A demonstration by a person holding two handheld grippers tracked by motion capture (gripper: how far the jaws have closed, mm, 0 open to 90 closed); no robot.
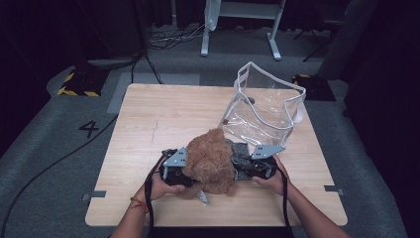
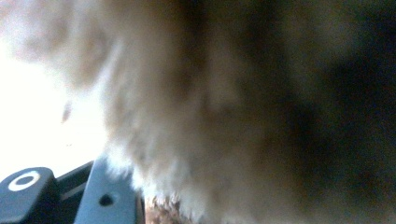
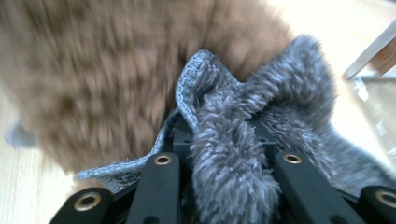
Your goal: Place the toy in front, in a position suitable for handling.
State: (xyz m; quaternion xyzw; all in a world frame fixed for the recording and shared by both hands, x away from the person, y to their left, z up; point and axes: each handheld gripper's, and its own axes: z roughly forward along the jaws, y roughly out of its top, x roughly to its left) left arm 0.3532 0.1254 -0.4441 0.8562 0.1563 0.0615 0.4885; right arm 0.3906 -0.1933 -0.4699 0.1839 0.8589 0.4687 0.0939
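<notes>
both grippers [image 1: 174, 171] [image 1: 257, 166] clamp brown plush toy [image 1: 212, 158] and grey cloth [image 3: 233, 154]; clear bag [image 1: 262, 106] holds nothing.

— We see two black tools, the left tool [image 1: 174, 171] and the right tool [image 1: 261, 166], each topped by a grey three-cornered plate, with a black cable trailing from each.

— In the right tool view, we count brass-ringed screws on its black bars. We also note bare forearms and a red-and-yellow band on the left wrist [image 1: 139, 204].
</notes>
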